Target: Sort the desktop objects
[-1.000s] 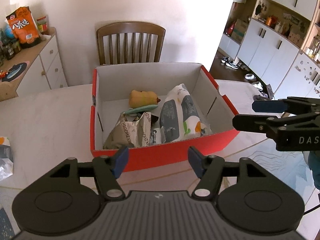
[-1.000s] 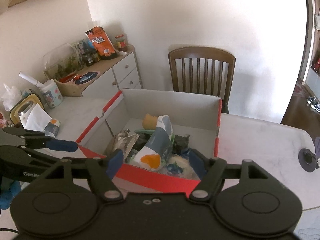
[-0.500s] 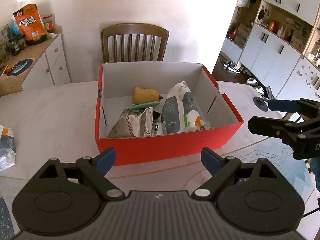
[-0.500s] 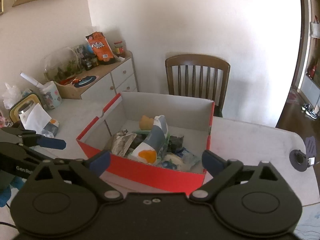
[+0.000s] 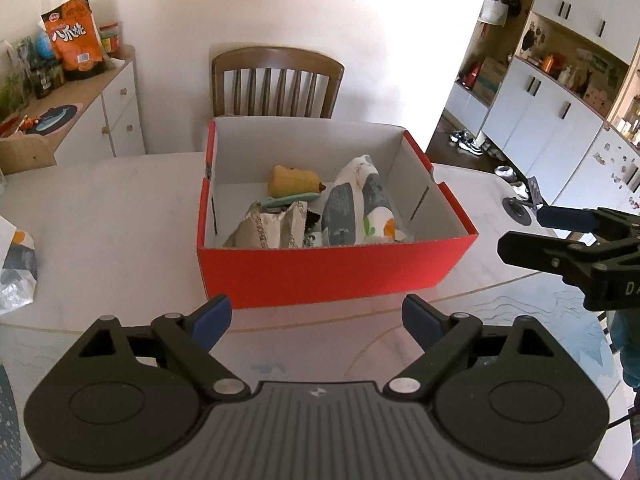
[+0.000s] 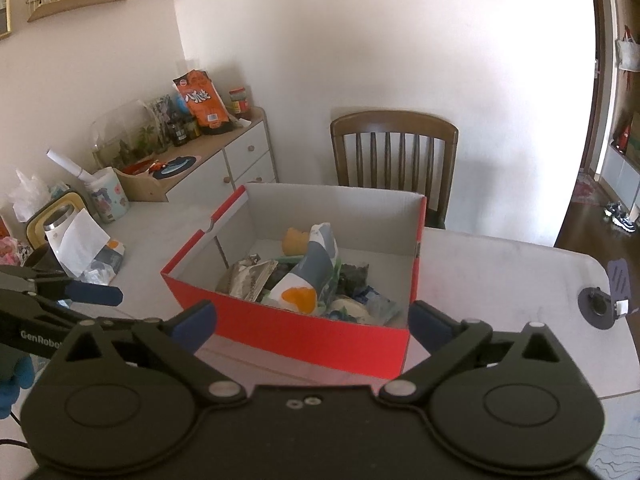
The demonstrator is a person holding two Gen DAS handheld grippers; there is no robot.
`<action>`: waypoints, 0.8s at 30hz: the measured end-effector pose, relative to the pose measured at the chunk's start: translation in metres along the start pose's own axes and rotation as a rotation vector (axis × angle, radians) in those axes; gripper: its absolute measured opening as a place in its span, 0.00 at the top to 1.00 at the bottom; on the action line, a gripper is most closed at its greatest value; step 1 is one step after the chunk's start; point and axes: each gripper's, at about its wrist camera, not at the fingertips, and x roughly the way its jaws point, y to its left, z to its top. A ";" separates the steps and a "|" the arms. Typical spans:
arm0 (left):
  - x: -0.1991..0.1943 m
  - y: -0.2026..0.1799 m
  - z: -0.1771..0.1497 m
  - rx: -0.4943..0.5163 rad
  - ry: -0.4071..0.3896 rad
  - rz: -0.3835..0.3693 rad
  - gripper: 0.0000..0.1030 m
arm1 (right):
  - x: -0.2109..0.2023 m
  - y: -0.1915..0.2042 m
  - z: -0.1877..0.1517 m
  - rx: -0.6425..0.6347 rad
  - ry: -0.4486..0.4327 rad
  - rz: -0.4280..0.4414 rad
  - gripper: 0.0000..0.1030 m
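both grippers pulled back wide, left gripper (image 5: 316,318), right gripper (image 6: 312,322), red box (image 5: 332,272) edge clear

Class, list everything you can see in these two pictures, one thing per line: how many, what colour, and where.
box: one, red outside, white inside, on the table, open
table: one, pale marble
snack packets: several, mixed colours, in the box
yellow toy: one, in the box at the back
chair: one, brown wood, behind the table
cabinet: one, white, left of the chair
orange bag: one, on the cabinet
left gripper: one, black, blue pads, open
right gripper: one, black, blue pads, open
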 end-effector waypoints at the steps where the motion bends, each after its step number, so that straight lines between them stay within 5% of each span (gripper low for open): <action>1: 0.000 0.000 -0.001 -0.003 0.001 -0.005 0.10 | -0.001 0.000 -0.001 -0.001 -0.001 -0.001 0.01; 24: 0.005 -0.009 -0.020 0.020 0.043 0.096 0.10 | 0.000 -0.006 -0.017 0.033 0.012 -0.002 0.01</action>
